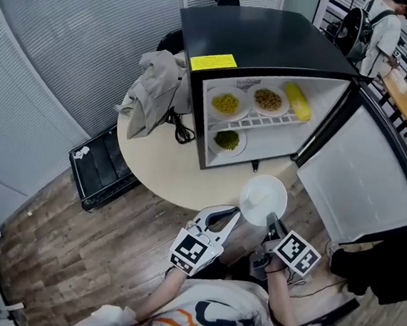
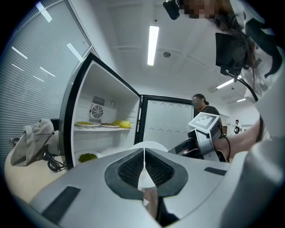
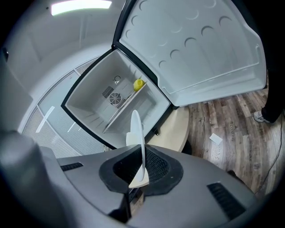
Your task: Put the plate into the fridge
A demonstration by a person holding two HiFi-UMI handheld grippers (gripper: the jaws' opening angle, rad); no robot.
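With my right tool (image 3: 141, 165) clamped on the plate's (image 1: 263, 199) rim and my left tool (image 2: 144, 167) shut empty, I'm mid-carry; next I must ease it level into the fridge's (image 1: 272, 43) lower space.

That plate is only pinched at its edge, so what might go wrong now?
The right hand-held gripper pinches the white plate only at its rim, so it might tilt or slip out. The fridge top shelf already holds a yellow dish, a brown dish and a corn cob; pushing in there could knock them.
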